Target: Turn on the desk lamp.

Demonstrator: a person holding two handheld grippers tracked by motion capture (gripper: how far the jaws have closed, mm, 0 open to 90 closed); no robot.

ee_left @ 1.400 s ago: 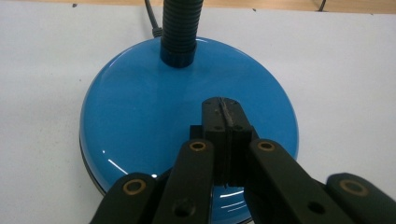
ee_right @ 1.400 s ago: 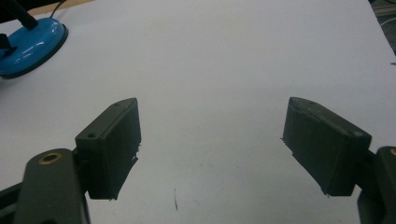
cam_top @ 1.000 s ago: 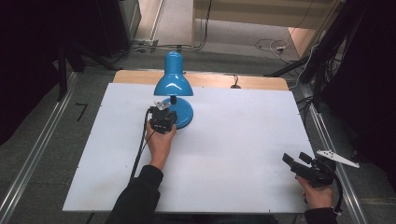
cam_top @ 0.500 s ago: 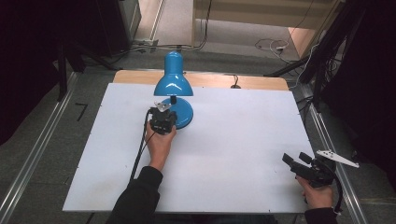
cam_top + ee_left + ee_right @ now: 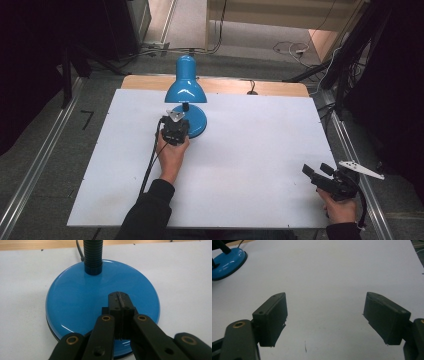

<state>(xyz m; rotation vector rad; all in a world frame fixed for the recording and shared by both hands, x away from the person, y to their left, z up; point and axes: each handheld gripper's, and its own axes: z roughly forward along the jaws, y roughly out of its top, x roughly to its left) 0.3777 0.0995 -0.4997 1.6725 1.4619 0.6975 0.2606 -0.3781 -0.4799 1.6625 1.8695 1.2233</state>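
A blue desk lamp [image 5: 185, 90] stands at the back of the white table top [image 5: 260, 145], its shade tipped forward over its round base [image 5: 199, 121]. My left gripper [image 5: 178, 121] is held at the near side of that base. In the left gripper view the jaws [image 5: 119, 298] are shut together with nothing between them, tips over the glossy blue base [image 5: 80, 295], below the black ribbed neck [image 5: 93, 255]. Whether the tips touch the base I cannot tell. My right gripper [image 5: 316, 170] rests at the table's near right corner, open and empty [image 5: 324, 315].
A strip of wooden table [image 5: 270, 87] shows behind the white top, where the lamp's cord [image 5: 79, 251] runs off. Metal rails [image 5: 45, 155] flank the table on both sides. The lamp base [image 5: 227, 262] lies far off in the right gripper view.
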